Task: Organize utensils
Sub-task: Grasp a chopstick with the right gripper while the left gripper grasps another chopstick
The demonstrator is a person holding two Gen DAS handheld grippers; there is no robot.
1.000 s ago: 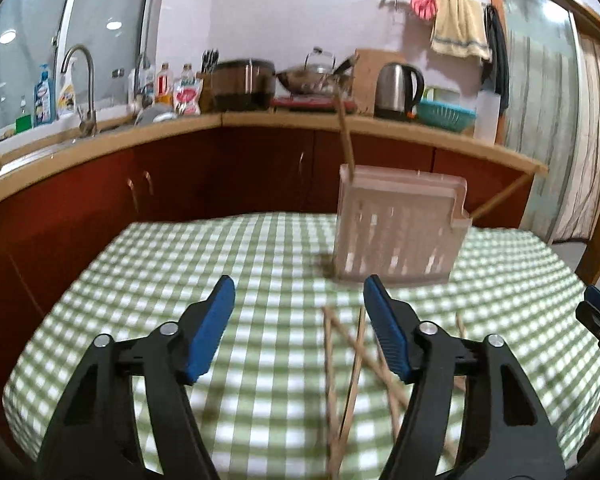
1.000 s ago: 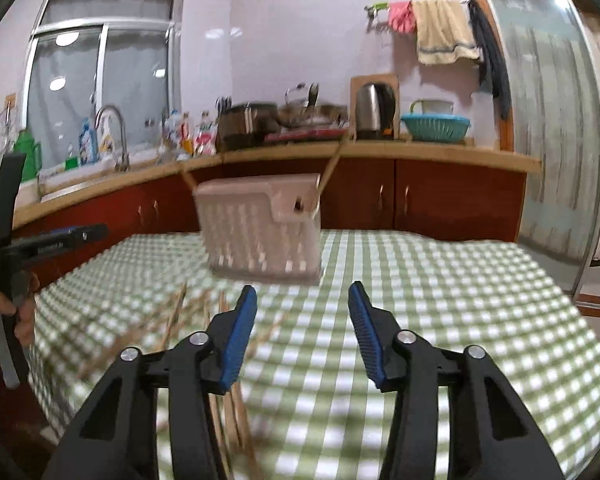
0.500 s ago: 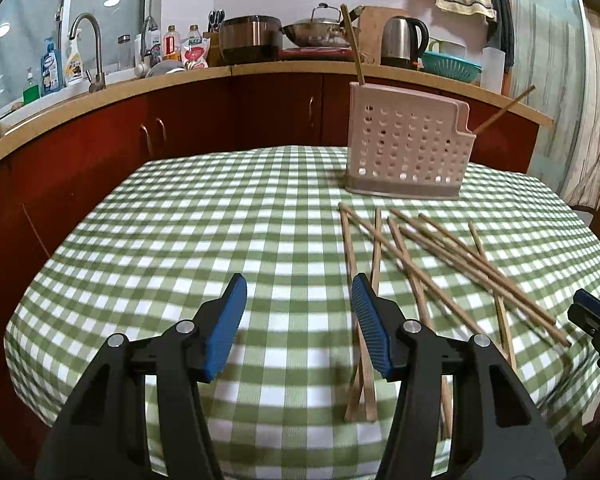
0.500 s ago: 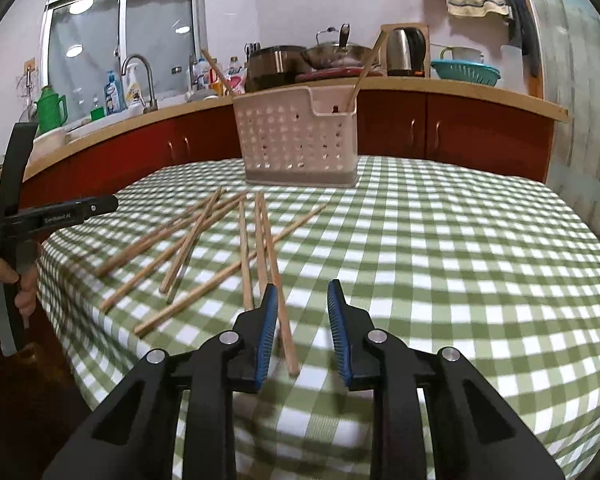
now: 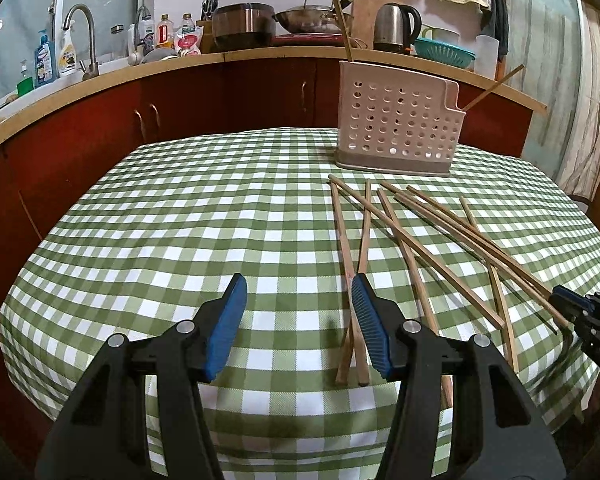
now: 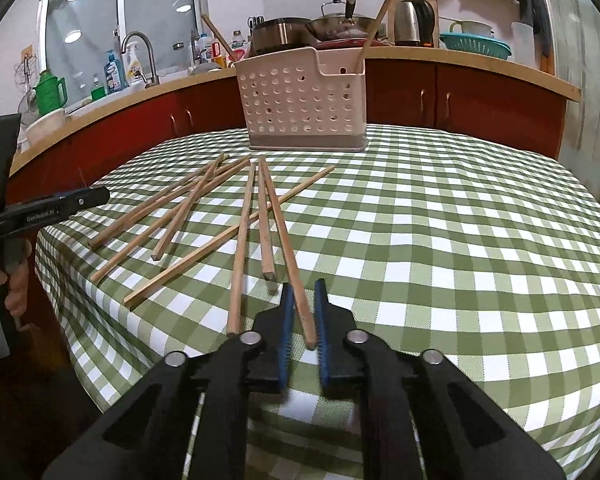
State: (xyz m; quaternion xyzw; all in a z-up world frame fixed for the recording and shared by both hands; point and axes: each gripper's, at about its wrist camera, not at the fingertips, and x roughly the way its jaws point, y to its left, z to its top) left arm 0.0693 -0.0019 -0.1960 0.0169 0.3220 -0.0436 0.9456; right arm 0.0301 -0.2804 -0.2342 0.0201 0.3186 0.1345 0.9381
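Several wooden chopsticks (image 5: 414, 242) lie scattered on the green checked tablecloth (image 5: 180, 220), in front of a white perforated utensil holder (image 5: 396, 128). Two chopsticks (image 5: 340, 20) stand tilted in that holder. My left gripper (image 5: 298, 280) is open low over the cloth with nothing between its fingers; a crossed pair of chopsticks (image 5: 354, 264) lies under its right finger. In the right wrist view my right gripper (image 6: 304, 285) is shut on the near end of one chopstick (image 6: 280, 224), which points toward the holder (image 6: 300, 100). The other chopsticks (image 6: 180, 216) fan out to its left.
A curved wooden counter (image 5: 100, 80) on red cabinets rings the table, with a sink tap (image 5: 82, 20), bottles, pots and a kettle (image 5: 396, 24). A person's hand (image 6: 16, 280) holds the left gripper at the table's left edge. The cloth drops off at the near edge.
Both grippers sank toward the table and tilted down. The right jaws closed around the end of a chopstick. The left jaws narrowed a little and then held.
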